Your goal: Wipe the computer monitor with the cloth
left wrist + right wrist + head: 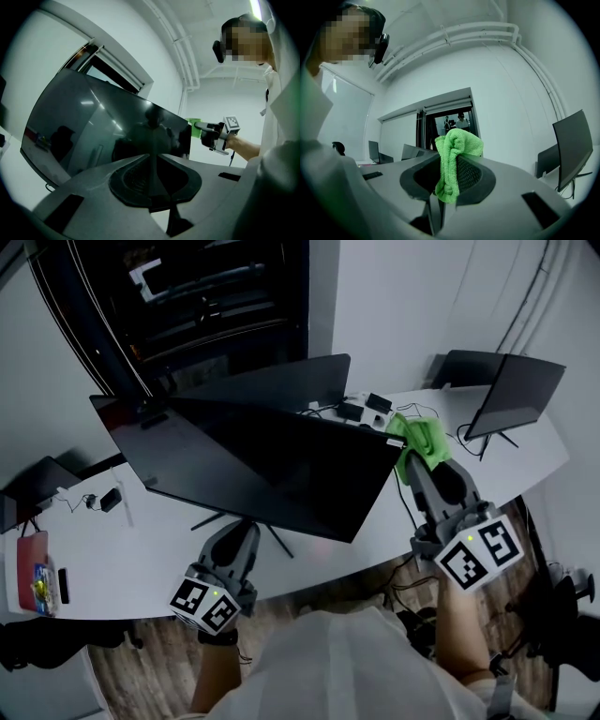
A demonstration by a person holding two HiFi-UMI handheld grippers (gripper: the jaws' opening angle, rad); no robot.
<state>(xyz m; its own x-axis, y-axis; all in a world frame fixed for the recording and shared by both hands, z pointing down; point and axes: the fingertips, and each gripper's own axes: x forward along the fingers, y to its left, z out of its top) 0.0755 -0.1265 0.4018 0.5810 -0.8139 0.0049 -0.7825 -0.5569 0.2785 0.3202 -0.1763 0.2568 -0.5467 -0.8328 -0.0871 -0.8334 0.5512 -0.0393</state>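
Note:
A large dark monitor (253, 460) stands tilted on the white desk (141, 549), its screen toward me. In the left gripper view the monitor (98, 131) fills the middle. My right gripper (419, 454) is shut on a green cloth (420, 439), held just off the monitor's right edge. The right gripper view shows the cloth (452, 159) bunched between the closed jaws. My left gripper (246, 532) sits low in front of the monitor's stand, jaws shut with nothing between them. From the left gripper view the right gripper (202, 126) with the cloth (194, 124) shows past the screen's right edge.
A second monitor (520, 395) stands at the desk's right end, another (272, 385) behind the big one. Cables and adapters (361, 409) lie near the back. A red book (33, 573) and a phone (63, 585) rest at the left. A dark cabinet (187, 306) rises behind.

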